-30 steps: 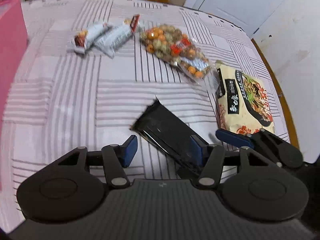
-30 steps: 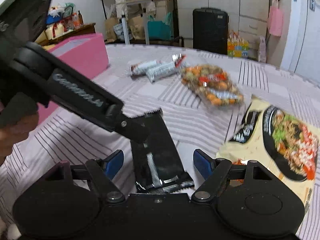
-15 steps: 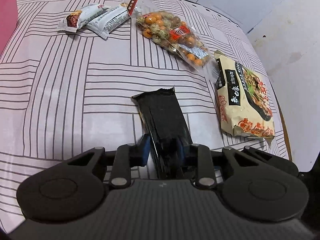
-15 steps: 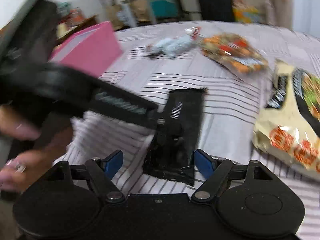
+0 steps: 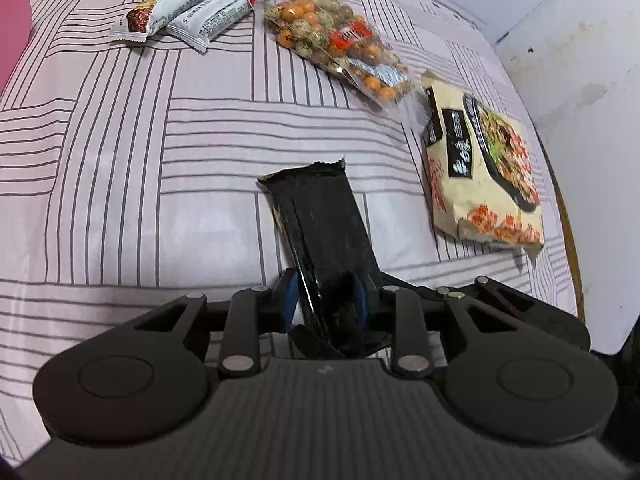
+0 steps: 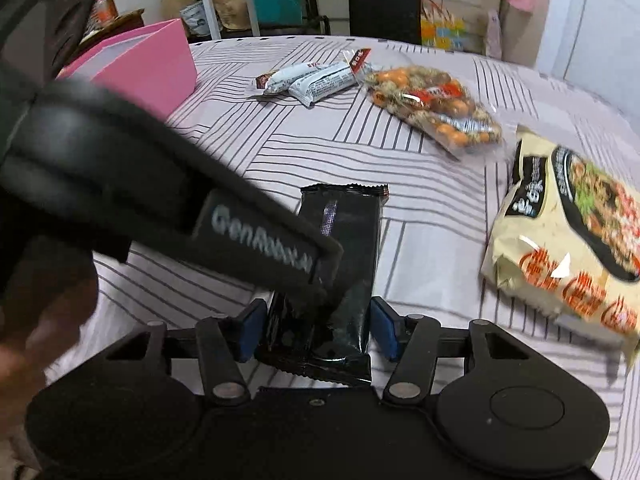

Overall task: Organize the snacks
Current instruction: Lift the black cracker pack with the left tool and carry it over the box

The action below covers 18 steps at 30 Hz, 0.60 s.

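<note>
Left tongs point(image 5: 326, 300) clamped on near end of glossy black foil snack pack point(image 5: 320, 216), far end resting on striped surface point(image 5: 160, 160). Right tongs point(image 6: 318, 330) apart, straddling it. Risk: slick foil slips on lift; pink box point(image 6: 160, 60) well apart.

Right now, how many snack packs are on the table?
5: two white bars at the far side, nut bag beside them, noodle packet at right, black pack in the left gripper. None seem hidden.

Striped table point(image 5: 120, 200) under 5 snack packs point(image 5: 336, 46)
</note>
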Motion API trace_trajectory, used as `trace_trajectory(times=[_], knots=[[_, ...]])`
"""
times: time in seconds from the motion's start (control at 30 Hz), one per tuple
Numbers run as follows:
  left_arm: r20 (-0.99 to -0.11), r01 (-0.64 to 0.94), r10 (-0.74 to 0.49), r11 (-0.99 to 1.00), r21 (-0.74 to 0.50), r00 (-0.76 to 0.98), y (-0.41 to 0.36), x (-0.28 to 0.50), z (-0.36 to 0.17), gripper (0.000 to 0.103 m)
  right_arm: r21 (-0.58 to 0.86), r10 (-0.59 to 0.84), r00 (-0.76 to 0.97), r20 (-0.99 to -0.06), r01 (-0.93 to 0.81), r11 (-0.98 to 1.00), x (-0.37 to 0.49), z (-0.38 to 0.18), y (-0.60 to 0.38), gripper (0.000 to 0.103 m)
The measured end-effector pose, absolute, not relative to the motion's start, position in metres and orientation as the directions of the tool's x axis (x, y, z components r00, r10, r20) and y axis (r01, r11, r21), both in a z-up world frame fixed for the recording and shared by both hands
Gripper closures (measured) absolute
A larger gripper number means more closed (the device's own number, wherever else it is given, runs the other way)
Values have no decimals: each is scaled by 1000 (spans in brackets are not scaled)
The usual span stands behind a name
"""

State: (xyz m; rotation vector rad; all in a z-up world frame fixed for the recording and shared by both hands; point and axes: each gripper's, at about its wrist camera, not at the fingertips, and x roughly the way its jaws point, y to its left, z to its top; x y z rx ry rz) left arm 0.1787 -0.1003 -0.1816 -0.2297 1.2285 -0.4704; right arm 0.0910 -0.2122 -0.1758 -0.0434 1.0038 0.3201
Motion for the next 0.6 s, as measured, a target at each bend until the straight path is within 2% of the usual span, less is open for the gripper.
trace_trajectory(times=[0.23,0.6], knots=[[-850,249,-449,887,-389,274,-97,165,-162,74,200,299,479,-825,-248,948,82,-155,-222,42],[-841,261,-443,891,-372,310,-92,137,-117,69,218,319,485,-814,-254,942,62,-112,-217,42]])
